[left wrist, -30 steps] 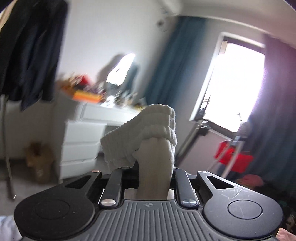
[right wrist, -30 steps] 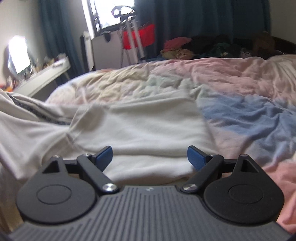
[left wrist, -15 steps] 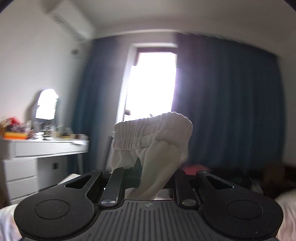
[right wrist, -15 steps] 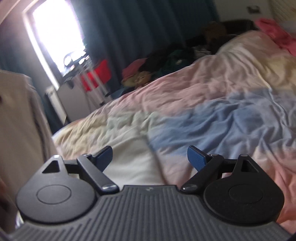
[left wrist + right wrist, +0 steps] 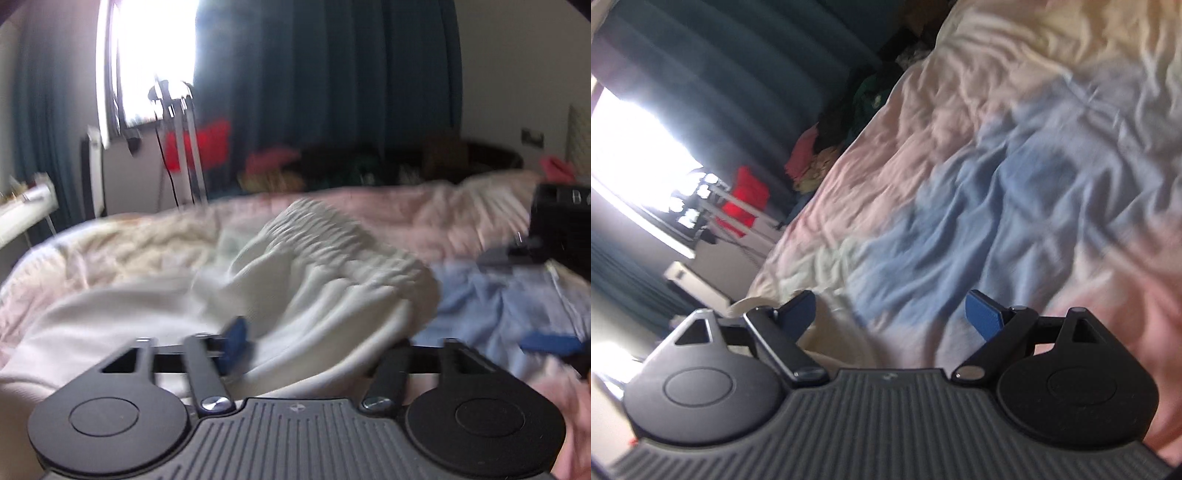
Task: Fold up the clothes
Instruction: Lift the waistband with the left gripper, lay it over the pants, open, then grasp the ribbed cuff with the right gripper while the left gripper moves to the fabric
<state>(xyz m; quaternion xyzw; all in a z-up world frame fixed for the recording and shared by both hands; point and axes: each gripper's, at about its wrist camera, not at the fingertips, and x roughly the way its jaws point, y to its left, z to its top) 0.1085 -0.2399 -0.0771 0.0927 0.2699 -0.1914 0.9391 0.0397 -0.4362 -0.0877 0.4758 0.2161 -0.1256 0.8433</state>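
Swung down from the window and curtain of half a second ago toward the bed [image 5: 424, 206], with the left gripper [image 5: 317, 347] now spread wide instead of clamped on the cloth: one blue pad showing at the left, the other hidden under fabric. Draped loosely between and over the fingers, the white garment [image 5: 325, 280], soft ribbed knit with a gathered elastic band along its upper edge, bunched and blurred by motion, spilling leftward onto the bed as a flat pale sheet. Tilted sharply in its own view, the right gripper [image 5: 890, 314], blue pads wide apart with nothing between them, only a sliver of white cloth beside the left finger. Beneath both, a rumpled quilt [image 5: 979, 184] in patches of pink, blue and cream. Farther out, dark teal curtains [image 5: 332, 74], a glaring window [image 5: 155, 55], a metal stand carrying something red [image 5: 195, 144], a heap of mixed clothes [image 5: 295, 166] along the far edge of the bed, and a dark boxy object [image 5: 561, 218] at the right.
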